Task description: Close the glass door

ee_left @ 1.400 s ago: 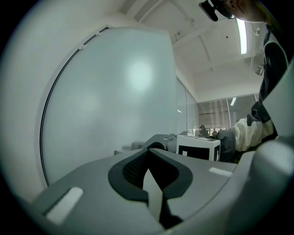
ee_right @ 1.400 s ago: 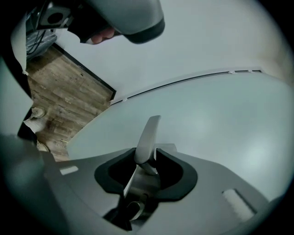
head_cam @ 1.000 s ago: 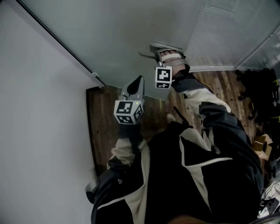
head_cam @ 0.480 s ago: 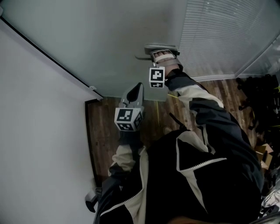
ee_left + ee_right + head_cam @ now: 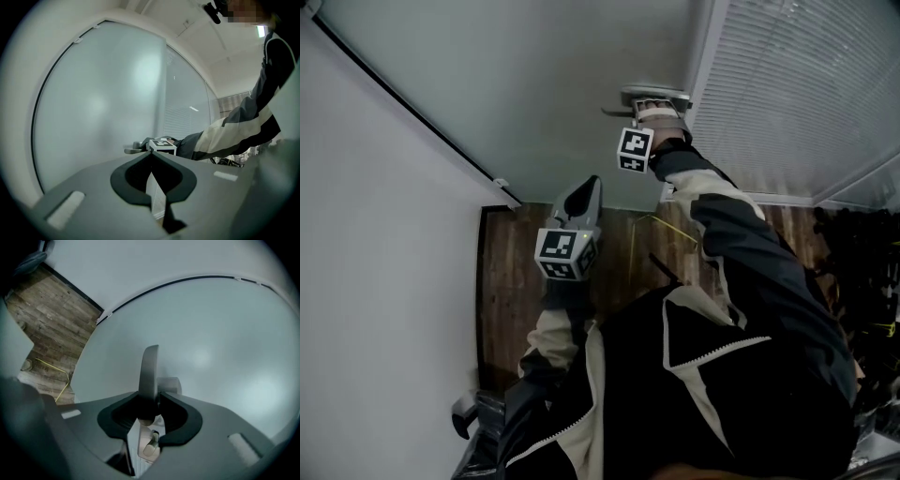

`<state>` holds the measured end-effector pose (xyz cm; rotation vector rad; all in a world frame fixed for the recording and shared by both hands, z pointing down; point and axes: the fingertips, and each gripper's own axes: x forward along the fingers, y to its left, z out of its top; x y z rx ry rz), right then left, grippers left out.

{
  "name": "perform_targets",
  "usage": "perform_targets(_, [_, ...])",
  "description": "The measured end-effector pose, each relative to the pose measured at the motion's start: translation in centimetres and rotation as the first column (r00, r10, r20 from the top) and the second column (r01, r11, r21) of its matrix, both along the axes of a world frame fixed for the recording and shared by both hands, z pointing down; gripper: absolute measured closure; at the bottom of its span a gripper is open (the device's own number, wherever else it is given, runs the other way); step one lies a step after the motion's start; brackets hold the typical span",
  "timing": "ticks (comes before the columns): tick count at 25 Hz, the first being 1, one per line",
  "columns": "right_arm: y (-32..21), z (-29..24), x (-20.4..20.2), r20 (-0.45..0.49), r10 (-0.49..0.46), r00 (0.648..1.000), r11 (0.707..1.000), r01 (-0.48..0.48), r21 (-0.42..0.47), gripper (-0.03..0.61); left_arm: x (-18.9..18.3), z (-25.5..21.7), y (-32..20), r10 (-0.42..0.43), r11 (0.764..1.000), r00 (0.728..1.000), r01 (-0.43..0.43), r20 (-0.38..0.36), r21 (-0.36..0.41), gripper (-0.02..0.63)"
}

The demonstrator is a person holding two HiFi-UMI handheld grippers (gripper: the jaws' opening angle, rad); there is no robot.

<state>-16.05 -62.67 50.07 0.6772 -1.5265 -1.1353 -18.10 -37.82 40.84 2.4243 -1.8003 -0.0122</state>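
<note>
Glass door [image 5: 534, 84], smooth and frosted, is standing flat ahead of both sets of fingertips. Right gripper [image 5: 150, 398] is closing its dark curved jaws on the slim matte metal lever handle [image 5: 150, 366], which is sitting between them. Left gripper [image 5: 151, 154] is hovering clenched and empty near the pane.

The glass door [image 5: 562, 94] is cut off above, and its handle [image 5: 670, 93] sits partly behind the right gripper [image 5: 649, 105].

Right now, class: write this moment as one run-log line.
left tool: shut, empty | right tool: shut on door handle | glass door: handle edge beside the blinds
</note>
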Motion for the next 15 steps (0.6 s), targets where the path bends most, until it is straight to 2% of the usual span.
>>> perform_targets(4, [-2.9, 0.2, -0.1, -0.038, -0.018, 0.999, 1.000, 0.018, 0.010, 0.457, 0.4, -0.1, -0.7, -0.037, 0.999, 0.999, 0.037, -0.005, -0.002, 0.606])
perform_targets(15, [-7.5, 0.0, -1.2, -0.031, -0.033, 0.999, 0.999, 0.033, 0.014, 0.463, -0.4, 1.3, -1.9, -0.100, 0.995, 0.995, 0.101, 0.013, -0.023, 0.606])
